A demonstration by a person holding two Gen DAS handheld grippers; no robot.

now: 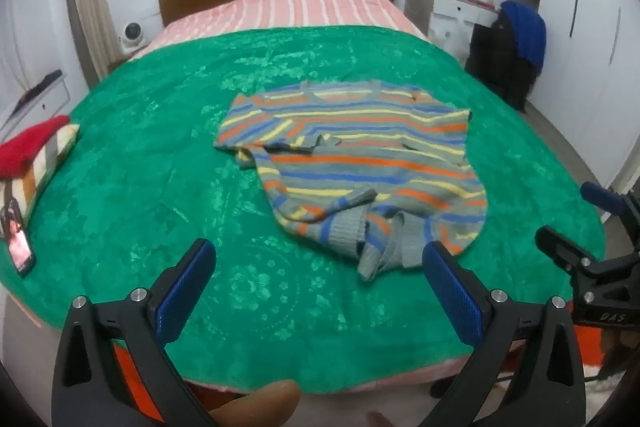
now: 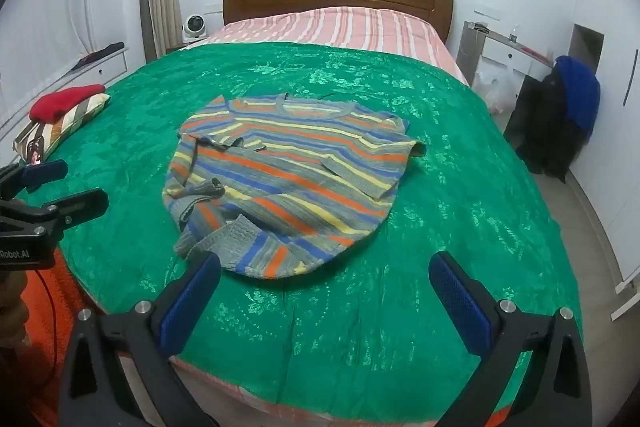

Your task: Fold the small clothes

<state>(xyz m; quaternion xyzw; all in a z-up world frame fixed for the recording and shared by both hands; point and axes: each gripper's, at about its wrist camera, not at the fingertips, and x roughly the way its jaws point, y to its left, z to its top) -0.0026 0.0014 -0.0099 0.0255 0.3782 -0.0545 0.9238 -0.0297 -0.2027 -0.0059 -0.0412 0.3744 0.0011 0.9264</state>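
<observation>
Striped sweater (image 1: 352, 155) flat on green blanket (image 1: 160, 147), just ahead of both released tongs (image 1: 320, 291), untouched

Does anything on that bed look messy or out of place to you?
The striped sweater lies rumpled on the green blanket: its sleeves are flopped across the body and the hem is bunched. A phone sits near the blanket's edge.

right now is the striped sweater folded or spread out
Mostly spread: the striped sweater lies flat on the green blanket, with only its sleeves crossed over the body.
</observation>
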